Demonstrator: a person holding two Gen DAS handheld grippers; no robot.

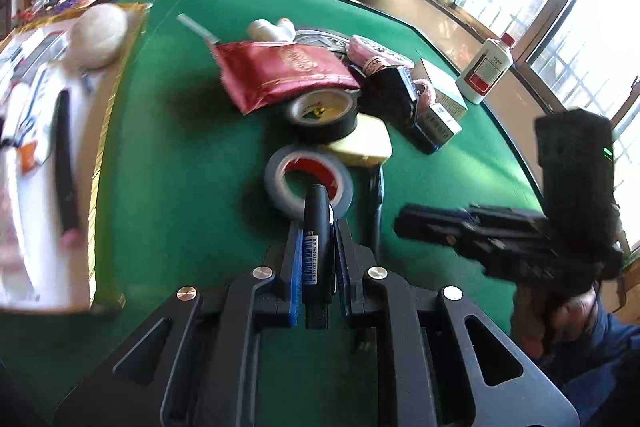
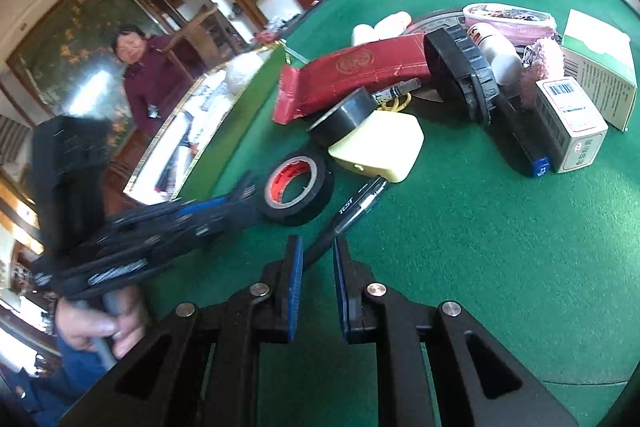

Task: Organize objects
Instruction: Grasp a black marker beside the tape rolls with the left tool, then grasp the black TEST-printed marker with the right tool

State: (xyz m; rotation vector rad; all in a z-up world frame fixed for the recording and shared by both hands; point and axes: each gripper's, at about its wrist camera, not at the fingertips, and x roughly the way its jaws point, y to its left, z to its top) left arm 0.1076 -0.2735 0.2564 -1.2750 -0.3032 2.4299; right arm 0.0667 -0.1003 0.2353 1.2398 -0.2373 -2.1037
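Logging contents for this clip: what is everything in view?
table: one, green felt, under everything
tape rolls: two, black, centre
pouch: one, red, behind tapes
block: one, pale yellow, beside tapes
pen: one, black, lying by right gripper
cartons: two, mostly white, right side
bottle: one, white, red cap, far right
tray: one, gold-rimmed, left
bystander: one, maroon top, beyond table
marker: one, black, clamped in left gripper
left gripper: black, blue pads
right gripper: black, blue pads, jaws narrow
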